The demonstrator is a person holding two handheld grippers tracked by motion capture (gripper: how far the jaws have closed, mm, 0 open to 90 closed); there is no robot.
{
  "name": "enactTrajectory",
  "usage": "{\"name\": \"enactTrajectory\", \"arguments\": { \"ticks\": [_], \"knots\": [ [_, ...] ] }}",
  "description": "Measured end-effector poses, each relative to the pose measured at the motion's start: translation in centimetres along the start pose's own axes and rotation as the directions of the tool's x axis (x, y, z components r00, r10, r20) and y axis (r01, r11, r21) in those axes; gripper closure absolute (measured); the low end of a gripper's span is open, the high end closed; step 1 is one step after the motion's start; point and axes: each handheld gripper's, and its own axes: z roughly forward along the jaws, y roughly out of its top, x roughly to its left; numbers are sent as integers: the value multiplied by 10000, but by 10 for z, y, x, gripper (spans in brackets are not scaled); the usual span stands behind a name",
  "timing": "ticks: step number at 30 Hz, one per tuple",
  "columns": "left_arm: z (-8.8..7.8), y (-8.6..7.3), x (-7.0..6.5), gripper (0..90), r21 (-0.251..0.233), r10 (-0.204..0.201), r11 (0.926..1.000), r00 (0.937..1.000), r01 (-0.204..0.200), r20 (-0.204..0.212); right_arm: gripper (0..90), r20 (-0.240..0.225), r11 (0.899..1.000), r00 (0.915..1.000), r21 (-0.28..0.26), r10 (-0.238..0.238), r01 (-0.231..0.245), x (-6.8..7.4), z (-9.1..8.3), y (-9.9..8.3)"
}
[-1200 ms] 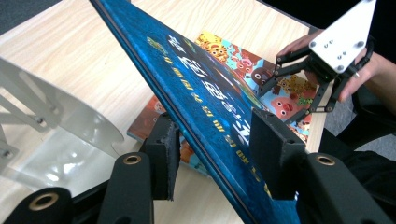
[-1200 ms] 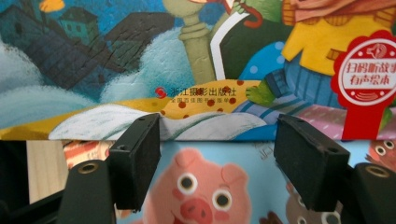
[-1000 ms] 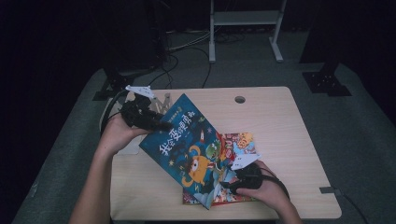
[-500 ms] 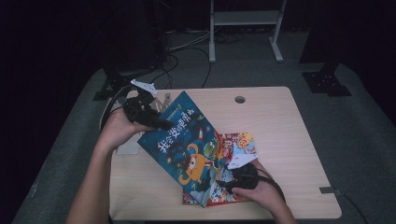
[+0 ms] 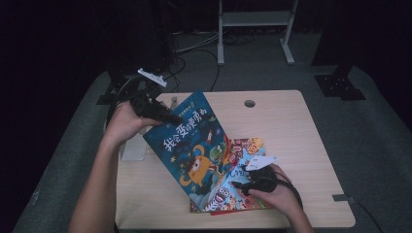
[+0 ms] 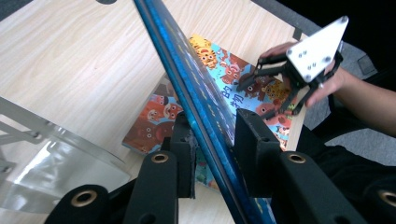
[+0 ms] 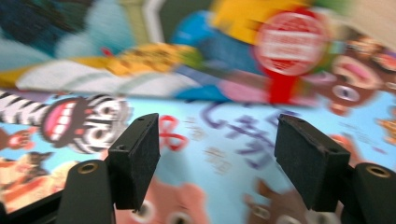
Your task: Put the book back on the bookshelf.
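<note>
Left tool [image 6: 212, 154] has just been closing and clamps the blue book [image 5: 192, 145], tilted up mid-surface [image 5: 291, 121]. Right tool [image 7: 217, 158], jaws apart, presses the cartoon book [image 5: 238, 167] flat near the front edge.

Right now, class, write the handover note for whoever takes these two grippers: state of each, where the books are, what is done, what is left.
Left gripper: jaws have just been closing on the top edge of the blue book, now tilted up off the pile; the edge runs between the jaws.
Right gripper: jaws apart, nothing between them, over the cartoon-animal book lying flat on the table.
Done: blue book raised at one edge.
Left, probably: lift it clear and set it aside or in the clear stand.
</note>
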Motion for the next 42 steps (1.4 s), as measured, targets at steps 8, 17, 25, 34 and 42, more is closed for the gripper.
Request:
{"name": "enactTrajectory", "arguments": {
  "ticks": [8, 17, 25, 34, 42],
  "knots": [
    [-8, 21, -8, 742, 468, 284, 9985, 9993, -273, -231, 298, 892, 9954, 9925, -544, 841, -794, -31, -17, -11],
    [-11, 44, -23, 801, 891, 644, 9941, 9975, -617, -276, 313, 2636, 9668, 9319, -1228, 2493, -2240, -73, -40, -36],
    [-12, 53, -38, 826, 1248, 1058, 9873, 9929, -983, -550, 312, 3754, 9405, 8623, -1310, 3398, -3136, -96, -46, -61],
    [-32, 42, -38, 826, 739, 740, 9950, 9937, -678, -842, 298, 4233, 9250, 8253, -1043, 3737, -3653, -107, -41, -74],
    [-63, 20, -35, 825, 273, 195, 9995, 9896, -158, -1428, 284, 4394, 9209, 8149, -880, 3780, -3797, -109, -38, -76]
  ]
}}
